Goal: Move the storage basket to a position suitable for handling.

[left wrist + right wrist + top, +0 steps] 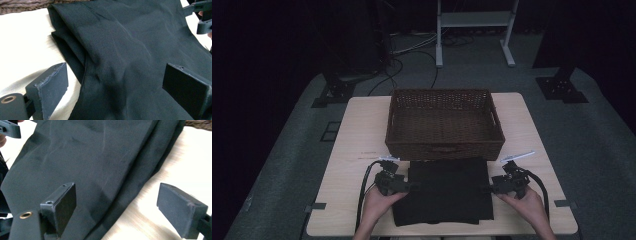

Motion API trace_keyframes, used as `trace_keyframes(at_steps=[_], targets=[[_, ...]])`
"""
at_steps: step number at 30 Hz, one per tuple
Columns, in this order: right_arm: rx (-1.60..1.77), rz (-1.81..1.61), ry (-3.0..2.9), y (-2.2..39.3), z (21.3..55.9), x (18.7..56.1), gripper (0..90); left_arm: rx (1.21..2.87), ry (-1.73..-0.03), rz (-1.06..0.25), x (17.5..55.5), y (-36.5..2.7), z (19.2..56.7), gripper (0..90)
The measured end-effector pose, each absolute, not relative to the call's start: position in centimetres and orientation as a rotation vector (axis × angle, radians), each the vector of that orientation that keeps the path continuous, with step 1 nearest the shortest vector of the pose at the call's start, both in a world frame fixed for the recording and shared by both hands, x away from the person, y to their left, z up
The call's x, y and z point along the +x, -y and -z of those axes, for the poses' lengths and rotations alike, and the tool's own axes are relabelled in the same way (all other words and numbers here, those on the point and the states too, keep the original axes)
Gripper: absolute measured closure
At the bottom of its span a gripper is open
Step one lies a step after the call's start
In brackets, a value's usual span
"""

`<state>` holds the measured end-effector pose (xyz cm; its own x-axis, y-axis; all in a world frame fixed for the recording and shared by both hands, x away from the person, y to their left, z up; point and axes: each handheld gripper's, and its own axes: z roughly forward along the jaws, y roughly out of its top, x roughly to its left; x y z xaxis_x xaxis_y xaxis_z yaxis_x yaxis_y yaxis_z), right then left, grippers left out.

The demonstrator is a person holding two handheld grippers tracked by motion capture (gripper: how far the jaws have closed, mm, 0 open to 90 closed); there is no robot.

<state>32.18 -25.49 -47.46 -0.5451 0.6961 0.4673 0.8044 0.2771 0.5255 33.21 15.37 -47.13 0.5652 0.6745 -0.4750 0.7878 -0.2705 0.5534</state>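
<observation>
A folded black cloth (444, 190) lies flat at the near edge of the wooden table (357, 130), its far edge just in front of the brown wicker basket (444, 122), which sits at 12 o'clock from it. The left gripper (411, 186) stands at the cloth's 9 o'clock edge and the right gripper (486, 189) at its 3 o'clock edge, each pointing inward toward the other, so the cloth lies directly between them and neither hand is noticeably nearer. In the left gripper view the jaws are spread wide, one over bare table and one over the cloth (130, 57), straddling the stacked folded edge without pinching it. The right gripper view shows the same on the opposite side: jaws wide apart, the layered edge of the cloth (100, 162) running between them. The cloth is nearly square, slightly longer from 6 to 12 o'clock. Judging by this, the next move is likely a two-sided pinch and a lift toward the basket.
</observation>
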Motion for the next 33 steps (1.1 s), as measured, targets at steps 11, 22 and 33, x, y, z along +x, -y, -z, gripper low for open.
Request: trace_keyframes(at_steps=[11, 22, 33], targets=[[-1.411, 1.069, 2.395, 24.3, 48.1, 32.8, 17.7, 2.053, -1.172, 0.202, 33.6, -14.8, 47.8, 5.3], [-1.401, 1.042, 2.435, 22.7, 48.0, 32.9, 23.3, 2.068, -1.144, 0.203, 33.5, -13.5, 47.9, 8.7], [-1.379, 1.011, 2.507, 20.9, 47.8, 32.8, 34.9, 2.092, -1.1, 0.235, 33.5, -12.2, 48.0, 21.0]])
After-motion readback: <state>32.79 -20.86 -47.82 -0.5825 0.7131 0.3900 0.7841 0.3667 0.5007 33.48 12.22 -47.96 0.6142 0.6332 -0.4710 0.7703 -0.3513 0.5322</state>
